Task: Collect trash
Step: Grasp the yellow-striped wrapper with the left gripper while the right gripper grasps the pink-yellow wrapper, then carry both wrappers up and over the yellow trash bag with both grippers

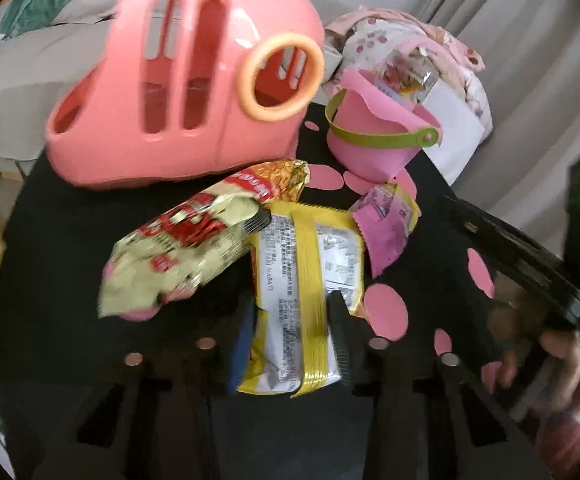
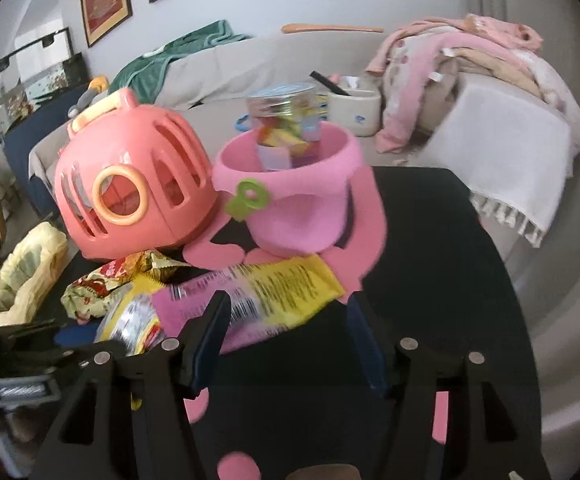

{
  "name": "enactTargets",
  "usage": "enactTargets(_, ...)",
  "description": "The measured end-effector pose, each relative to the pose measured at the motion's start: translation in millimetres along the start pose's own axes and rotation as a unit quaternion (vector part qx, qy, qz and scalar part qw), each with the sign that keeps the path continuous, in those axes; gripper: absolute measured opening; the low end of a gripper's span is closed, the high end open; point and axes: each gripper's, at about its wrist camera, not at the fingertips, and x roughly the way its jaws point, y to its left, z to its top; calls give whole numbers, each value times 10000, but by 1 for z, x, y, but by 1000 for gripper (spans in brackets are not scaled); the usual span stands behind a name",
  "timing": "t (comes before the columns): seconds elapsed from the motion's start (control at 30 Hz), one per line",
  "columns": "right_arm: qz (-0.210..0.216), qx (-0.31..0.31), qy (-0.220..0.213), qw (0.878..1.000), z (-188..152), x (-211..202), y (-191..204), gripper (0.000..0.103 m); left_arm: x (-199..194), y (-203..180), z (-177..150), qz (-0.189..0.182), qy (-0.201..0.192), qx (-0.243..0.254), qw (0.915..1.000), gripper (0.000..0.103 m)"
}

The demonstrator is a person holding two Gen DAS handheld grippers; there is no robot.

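- Two views to go through, left wrist first: the left gripper [image 1: 296, 332] is clamping its jaws on a yellow and silver wrapper [image 1: 302, 280], which is standing up between the two fingers with its printed back facing the camera.
- Just to the left of it a cream and red snack bag [image 1: 185, 248] is lying crumpled on the black cloth with pink dots [image 1: 69, 240], its top end touching the yellow wrapper.
- A small pink and yellow wrapper [image 1: 386, 224] is sitting just right of those two, below the pink bucket [image 1: 374, 136].
- That bucket has a green handle and is already holding a shiny wrapper poking out the top.
- A big salmon-pink slotted toy carrier [image 1: 185, 76] is filling the upper left, close beside the bucket.
- Over on the right edge the other gripper's dark body is showing, blurry, with a hand [image 1: 562, 364] under it.

- Right wrist view: the right gripper [image 2: 285, 340] is hanging with its jaws apart, nothing between them, right in front of a pink and yellow wrapper [image 2: 257, 296] lying on the cloth [image 2: 450, 280].
- The left finger tip is overlapping that wrapper's near edge; can't tell if it's actually touching.
- The cream and red bag [image 2: 101, 288] is lying at left, the bucket [image 2: 294, 200] and carrier [image 2: 129, 192] are sitting side by side behind, touching.
- A grey sofa [image 2: 249, 68] with a pile of pink clothes [image 2: 450, 80] is in the background.
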Motion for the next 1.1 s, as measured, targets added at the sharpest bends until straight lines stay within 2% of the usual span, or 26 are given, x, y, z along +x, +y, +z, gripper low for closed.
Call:
enactTargets(0.1, -57, 112, -62, 9999, 10, 12, 6, 58, -27, 6, -14, -56, -63, 19, 10000, 34)
enactTargets(0.2, -150, 266, -117, 9995, 20, 25, 9, 59, -54, 10, -27, 71, -181, 161, 9997, 33)
enactTargets(0.3, -293, 190, 50, 9994, 24, 43, 14, 59, -78, 19, -40, 182, -306, 161, 9992, 33)
enactTargets(0.43, 31, 66, 479, 9988, 11, 56, 27, 60, -100, 39, -52, 276, -467, -46, 9985, 33)
enactTargets(0.47, 58, -55, 473, 9989, 6, 52, 33, 60, -104, 46, -56, 245, -476, -145, 9985, 33)
enactTargets(0.6, 658, -466, 665, 9945, -21, 31, 63, 60, -113, 59, -67, 239, -519, -325, 9978, 33)
enactTargets(0.7, 810, -812, 843, 9898, -39, 17, 85, 60, -119, 66, -74, 225, -604, -504, 9966, 33)
enactTargets(0.8, 1268, -828, 1074, 9826, -64, 4, 102, 60, -128, 71, -84, 248, -782, -674, 9943, 33)
enactTargets(1.0, 877, -1136, 936, 9852, -90, -18, 127, 59, -137, 79, -101, 307, -765, -911, 9924, 33)
enactTargets(1.1, 917, -904, 808, 9884, -93, -31, 131, 59, -152, 78, -104, 365, -939, -860, 9912, 33)
